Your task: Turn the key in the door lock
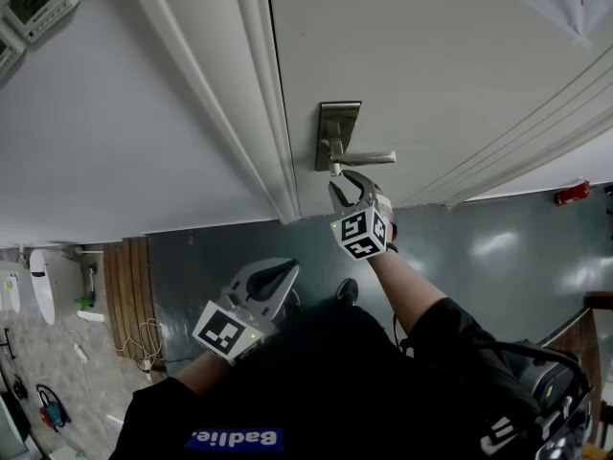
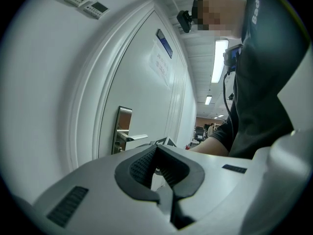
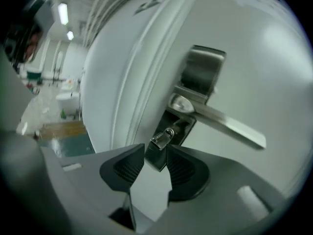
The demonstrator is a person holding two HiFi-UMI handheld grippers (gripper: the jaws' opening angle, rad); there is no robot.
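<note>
The left tool (image 1: pixel 284 274) hangs well below and left of the lever (image 1: pixel 369 158), jaws together and empty. The key (image 3: pixel 161 137) sits in the lock (image 3: pixel 182 124) just under the lever. Its long axis points straight out into the right tool (image 3: pixel 155 153), whose jaws stand apart on either side of the key's dark head, not clamping it. The right tool is far nearer, and I judge it must close before turning.

Soft, even indoor light (gripper views fisheye-warped, dark at corners).
</note>
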